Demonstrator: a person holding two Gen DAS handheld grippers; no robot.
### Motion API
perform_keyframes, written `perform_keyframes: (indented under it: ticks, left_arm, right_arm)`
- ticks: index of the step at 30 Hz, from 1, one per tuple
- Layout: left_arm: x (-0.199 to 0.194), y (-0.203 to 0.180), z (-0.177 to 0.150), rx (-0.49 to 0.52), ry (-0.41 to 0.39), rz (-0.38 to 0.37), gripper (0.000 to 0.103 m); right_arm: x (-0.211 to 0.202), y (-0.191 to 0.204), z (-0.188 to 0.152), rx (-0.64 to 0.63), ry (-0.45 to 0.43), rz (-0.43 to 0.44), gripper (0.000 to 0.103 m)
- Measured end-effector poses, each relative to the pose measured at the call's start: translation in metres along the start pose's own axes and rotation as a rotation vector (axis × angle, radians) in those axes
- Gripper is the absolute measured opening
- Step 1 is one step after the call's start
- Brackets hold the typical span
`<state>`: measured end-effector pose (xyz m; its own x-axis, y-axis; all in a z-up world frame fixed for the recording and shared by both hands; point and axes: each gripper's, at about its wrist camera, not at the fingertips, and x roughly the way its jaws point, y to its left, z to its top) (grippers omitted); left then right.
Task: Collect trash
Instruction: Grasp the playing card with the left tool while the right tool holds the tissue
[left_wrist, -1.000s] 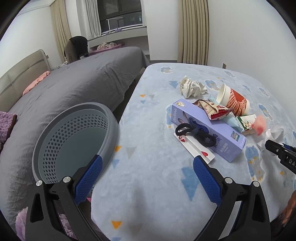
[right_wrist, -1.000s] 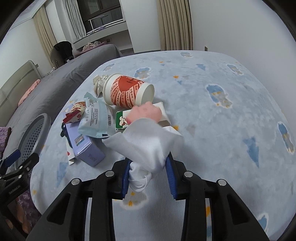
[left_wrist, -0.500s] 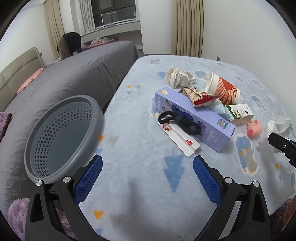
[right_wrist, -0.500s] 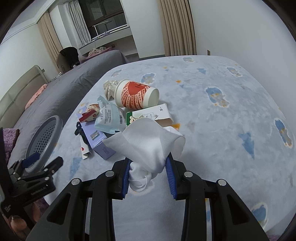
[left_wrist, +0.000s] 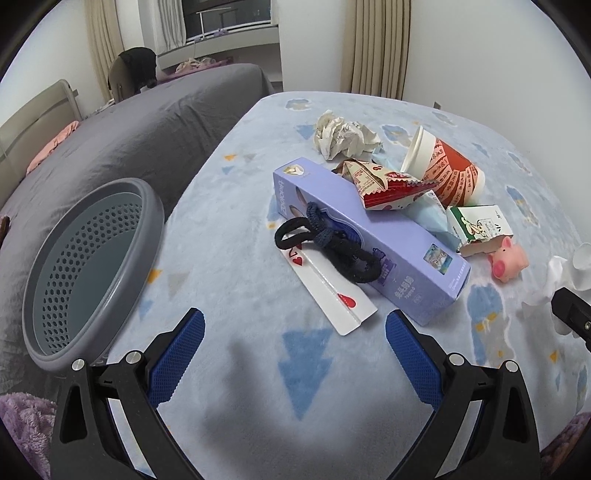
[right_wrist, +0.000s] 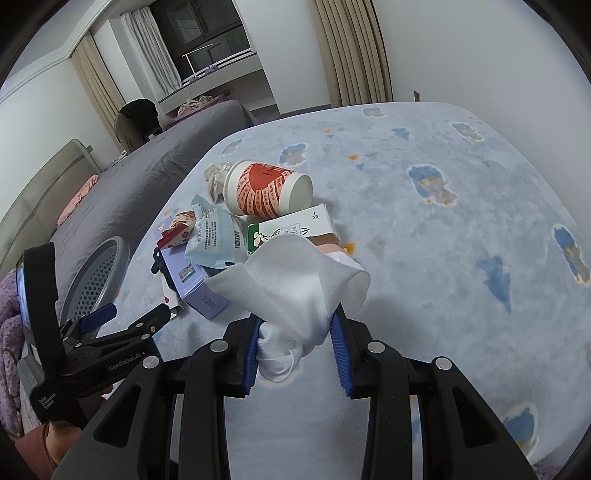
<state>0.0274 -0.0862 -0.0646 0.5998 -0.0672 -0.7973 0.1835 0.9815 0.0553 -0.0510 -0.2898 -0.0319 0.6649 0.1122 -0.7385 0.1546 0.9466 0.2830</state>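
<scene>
My right gripper (right_wrist: 295, 347) is shut on a white crumpled cloth (right_wrist: 295, 280), held just above the blue patterned blanket (right_wrist: 443, 240). My left gripper (left_wrist: 295, 354) stands open and empty over the blanket, near a playing card (left_wrist: 332, 295). Beyond it lies a pile: a purple box (left_wrist: 369, 236) with black hair ties (left_wrist: 332, 243) on it, a red snack wrapper (left_wrist: 384, 184), crumpled paper (left_wrist: 343, 134), a red paper cup (left_wrist: 443, 170), a small carton (left_wrist: 476, 225) and a pink pig toy (left_wrist: 508, 258). The grey perforated basket (left_wrist: 85, 266) sits at the left.
A grey bed cover (left_wrist: 147, 122) lies left of the blanket, with a headboard (left_wrist: 33, 118) behind it. Curtains (left_wrist: 376, 48) and a white wall stand at the back. A purple fluffy fabric (left_wrist: 22, 417) shows at the lower left.
The left gripper has moved right and lower, toward the pile; the basket has slid left in its view. The right gripper still holds the cloth, almost in place.
</scene>
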Motion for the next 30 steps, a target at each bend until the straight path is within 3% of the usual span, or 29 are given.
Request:
perform_keyframes:
  ticks: [11, 30]
  left_arm:
    - [0.021, -0.002, 0.009, 0.007, 0.024, 0.038, 0.097]
    - [-0.007, 0.058, -0.004, -0.05, -0.013, 0.134, 0.097]
  right_arm:
    - [0.006, -0.002, 0.001, 0.002, 0.02, 0.007, 0.033]
    - [0.01, 0.011, 0.001, -0.023, 0.024, 0.006, 0.033]
